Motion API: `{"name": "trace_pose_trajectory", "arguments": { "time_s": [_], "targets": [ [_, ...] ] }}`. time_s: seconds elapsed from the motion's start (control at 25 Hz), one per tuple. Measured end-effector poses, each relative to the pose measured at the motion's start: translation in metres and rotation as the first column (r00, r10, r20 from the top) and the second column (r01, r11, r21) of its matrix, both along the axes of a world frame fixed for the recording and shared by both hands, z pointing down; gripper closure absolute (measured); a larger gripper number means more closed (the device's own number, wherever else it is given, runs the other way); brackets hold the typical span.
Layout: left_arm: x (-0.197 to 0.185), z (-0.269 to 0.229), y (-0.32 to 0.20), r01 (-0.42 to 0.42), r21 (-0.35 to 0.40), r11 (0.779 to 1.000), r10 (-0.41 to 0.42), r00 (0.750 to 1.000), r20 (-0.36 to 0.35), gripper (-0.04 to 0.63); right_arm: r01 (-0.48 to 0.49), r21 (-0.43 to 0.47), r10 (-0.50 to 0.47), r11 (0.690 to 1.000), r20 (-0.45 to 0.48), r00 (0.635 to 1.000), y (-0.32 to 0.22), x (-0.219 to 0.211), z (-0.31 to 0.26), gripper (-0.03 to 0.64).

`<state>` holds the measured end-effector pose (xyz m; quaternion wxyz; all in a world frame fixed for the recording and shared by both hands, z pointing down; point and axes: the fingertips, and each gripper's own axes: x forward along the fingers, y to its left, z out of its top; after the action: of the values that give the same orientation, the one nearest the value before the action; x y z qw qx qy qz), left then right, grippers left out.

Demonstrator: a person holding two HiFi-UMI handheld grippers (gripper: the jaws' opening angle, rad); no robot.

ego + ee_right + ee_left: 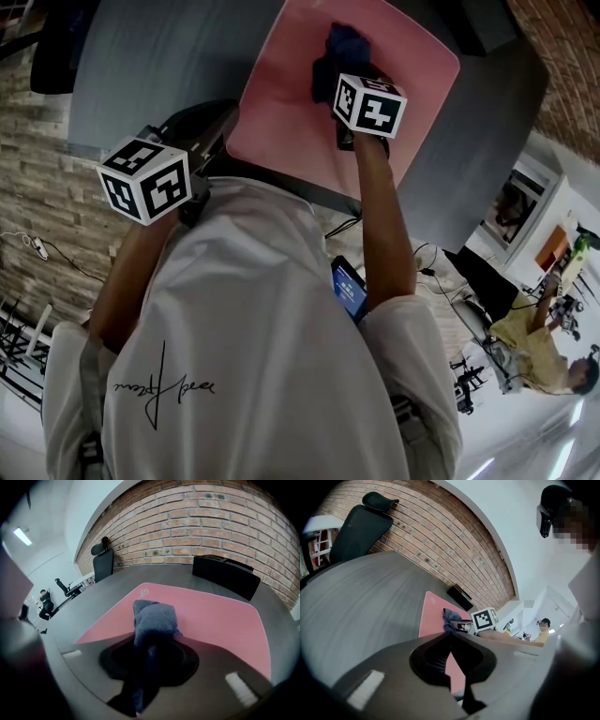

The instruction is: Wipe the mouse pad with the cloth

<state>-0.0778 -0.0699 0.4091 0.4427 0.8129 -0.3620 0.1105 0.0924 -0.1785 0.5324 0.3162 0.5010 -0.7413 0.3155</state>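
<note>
A pink mouse pad (281, 103) (431, 616) (220, 611) lies on the grey table (141, 66). On its far part rests a bunched blue cloth (343, 45) (450, 618) (154, 617). My right gripper (337, 77) (149, 644) is shut on the cloth and presses it onto the pad; the cloth fills the space between the jaws. My left gripper (211, 131) (450, 637) hovers at the pad's near left corner, over the table edge. Its jaws meet at the tips with nothing in them.
A black box (226, 576) (460, 597) stands behind the pad, against the brick wall. A black office chair (361, 527) (103, 562) is at the table's far side. A phone (349, 289) hangs at my chest. Someone sits in the background (544, 328).
</note>
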Motion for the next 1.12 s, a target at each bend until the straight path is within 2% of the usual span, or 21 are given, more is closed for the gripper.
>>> {"name": "trace_pose_trajectory", "arguments": {
  "time_s": [0.52,0.76,1.12],
  "targets": [
    [0.005,-0.007,0.005,-0.021,0.029,0.999,0.022,0.999,-0.023,0.594,0.056,-0.019,-0.055,0.998,0.021,0.998,0.031,-0.024,0.000,0.515],
    [0.004,-0.011,0.012,-0.029,0.043,0.999,0.030,0.999,-0.025,0.594,0.155,-0.028,-0.154,0.988,0.031,0.988,0.058,-0.035,-0.002,0.518],
    [0.018,-0.013,0.016,-0.046,0.060,0.997,0.048,0.998,-0.031,0.594,0.138,-0.009,-0.136,0.990,0.079,0.987,0.089,-0.023,-0.023,0.518]
  ]
}}
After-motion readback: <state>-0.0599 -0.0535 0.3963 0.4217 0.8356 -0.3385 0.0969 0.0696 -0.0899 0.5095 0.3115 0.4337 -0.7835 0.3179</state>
